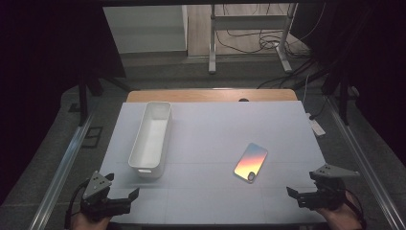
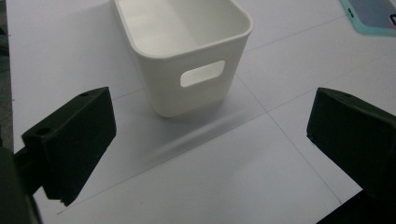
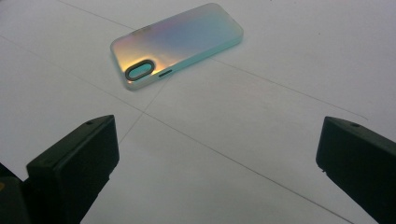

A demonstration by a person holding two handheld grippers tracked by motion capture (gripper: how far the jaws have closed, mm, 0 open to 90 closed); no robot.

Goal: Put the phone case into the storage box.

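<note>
A long white bin (image 1: 150,139) stands on the left half of the white table (image 1: 215,134), empty inside, with a handle slot in its near end (image 2: 202,73). An iridescent phone case (image 1: 251,162) lies flat right of centre, camera cutout toward me (image 3: 139,71). My left gripper (image 1: 125,194) rests at the front left corner, open, its jaws wide apart with the bin (image 2: 184,51) just beyond them. At the front right my right gripper (image 1: 296,193) is open too, aimed at the phone case (image 3: 177,42), nothing between its jaws.
The phone case's teal edge (image 2: 371,18) peeks in at the top right of the left gripper view. Beyond the table's far wooden edge (image 1: 210,95) are a metal frame's legs (image 1: 212,45) and loose cables (image 1: 258,40) on the floor. Rails run along both sides.
</note>
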